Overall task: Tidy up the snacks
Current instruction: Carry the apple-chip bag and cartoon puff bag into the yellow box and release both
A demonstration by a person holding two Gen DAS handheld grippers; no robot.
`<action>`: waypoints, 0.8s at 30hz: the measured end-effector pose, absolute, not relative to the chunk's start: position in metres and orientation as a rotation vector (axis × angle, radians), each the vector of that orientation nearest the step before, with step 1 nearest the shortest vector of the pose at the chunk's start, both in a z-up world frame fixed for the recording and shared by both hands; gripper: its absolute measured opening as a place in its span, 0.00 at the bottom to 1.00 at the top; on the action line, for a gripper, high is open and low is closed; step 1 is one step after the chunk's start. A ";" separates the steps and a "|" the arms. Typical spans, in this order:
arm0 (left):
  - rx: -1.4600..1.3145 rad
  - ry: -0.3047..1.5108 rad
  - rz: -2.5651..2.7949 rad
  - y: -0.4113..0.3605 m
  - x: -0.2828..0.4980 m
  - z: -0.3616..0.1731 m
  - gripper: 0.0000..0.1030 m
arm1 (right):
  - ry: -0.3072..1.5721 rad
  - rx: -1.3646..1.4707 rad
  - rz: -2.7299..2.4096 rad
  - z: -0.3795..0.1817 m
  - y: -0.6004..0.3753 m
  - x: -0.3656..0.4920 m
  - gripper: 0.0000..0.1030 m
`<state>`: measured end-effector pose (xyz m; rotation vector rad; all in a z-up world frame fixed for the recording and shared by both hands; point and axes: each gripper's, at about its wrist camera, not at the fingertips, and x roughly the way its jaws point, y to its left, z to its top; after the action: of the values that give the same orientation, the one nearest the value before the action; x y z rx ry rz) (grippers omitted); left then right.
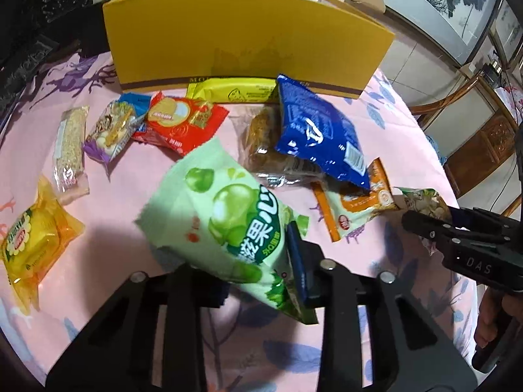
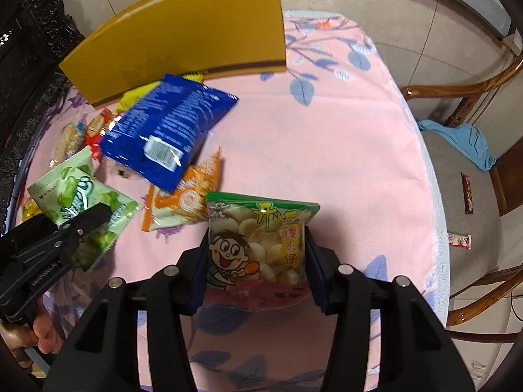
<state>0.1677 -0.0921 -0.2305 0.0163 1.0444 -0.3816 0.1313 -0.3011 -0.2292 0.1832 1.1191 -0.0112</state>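
Both tilted downward: left gripper [image 1: 261,261] pinches green packet [image 1: 225,209]; right gripper [image 2: 256,261] clamps cartoon packet [image 2: 258,248].

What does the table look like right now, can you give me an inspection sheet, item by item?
Surface: pink floral tablecloth, right half bare.
Job's things: yellow box upright at the far edge; blue bag lying over an orange packet; red packet, yellow bar and other small snacks spread on the left.
Clutter: two snack bars and a blue cloth on the chair seat.
Grippers: left hand-held gripper shut on the green bag; right hand-held gripper shut on the cartoon snack bag.
Cables: nothing seen.
Surroundings: wooden chair, tiled floor, framed picture.
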 end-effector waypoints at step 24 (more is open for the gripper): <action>-0.060 0.893 -0.349 -0.039 0.153 -0.152 0.17 | 1.008 0.175 0.067 -0.171 -0.266 0.139 0.50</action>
<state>0.1534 -0.0391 -0.1524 -0.0603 0.8935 -0.3492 0.1392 -0.2655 -0.1713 0.1750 1.0083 0.0666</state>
